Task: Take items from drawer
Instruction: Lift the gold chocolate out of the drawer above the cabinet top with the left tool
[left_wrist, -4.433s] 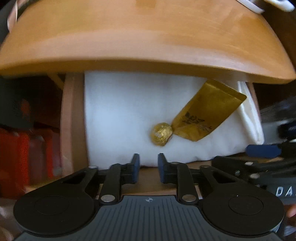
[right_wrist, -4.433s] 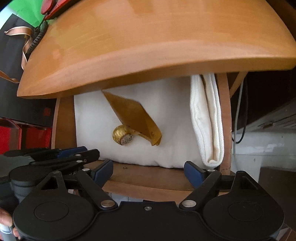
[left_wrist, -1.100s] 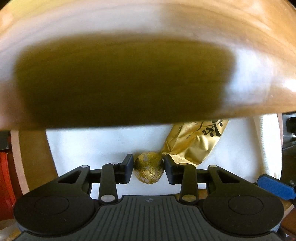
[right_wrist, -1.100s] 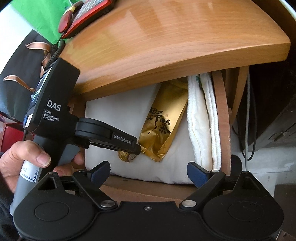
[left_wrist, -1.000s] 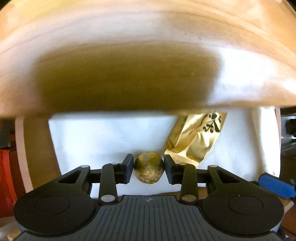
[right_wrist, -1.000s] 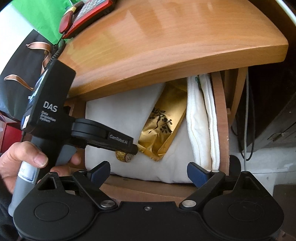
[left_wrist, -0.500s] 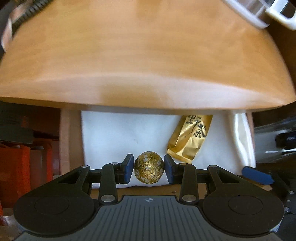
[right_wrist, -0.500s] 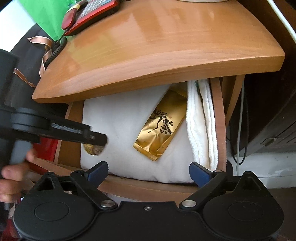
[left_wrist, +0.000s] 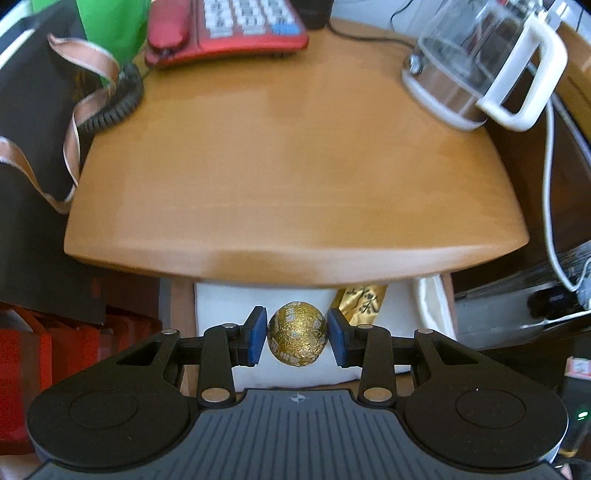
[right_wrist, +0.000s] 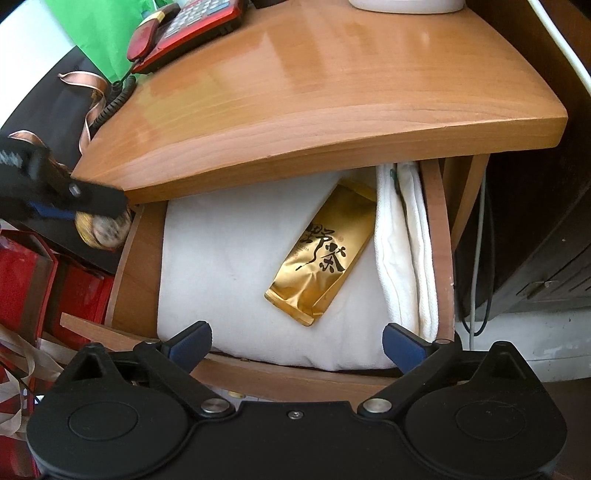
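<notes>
A gold foil ball (left_wrist: 297, 339) is pinched between the blue pads of my left gripper (left_wrist: 297, 336), lifted in front of the tabletop edge, above the open drawer (left_wrist: 183, 306). From the right wrist view the ball (right_wrist: 103, 229) and left gripper (right_wrist: 74, 206) hang left of the drawer (right_wrist: 295, 376), blurred. A gold tea pouch (right_wrist: 325, 254) with black characters lies on the drawer's white cloth (right_wrist: 229, 266). My right gripper (right_wrist: 297, 341) hovers over the drawer's front edge. Its jaws are opening wide, with nothing between them. In the left wrist view the pouch (left_wrist: 364, 299) peeks out under the tabletop.
The wooden tabletop (left_wrist: 295, 166) overhangs the drawer and carries a red telephone (left_wrist: 229, 26) and a glass kettle (left_wrist: 476, 62). A folded white towel (right_wrist: 402, 251) lines the drawer's right side. Red bags (right_wrist: 29, 288) stand to the left, cables (right_wrist: 480, 258) hang at right.
My left gripper has risen out of the drawer with the gold ball, so the tabletop now shows from above. The right gripper's jaws have spread wider; the pouch has stayed put.
</notes>
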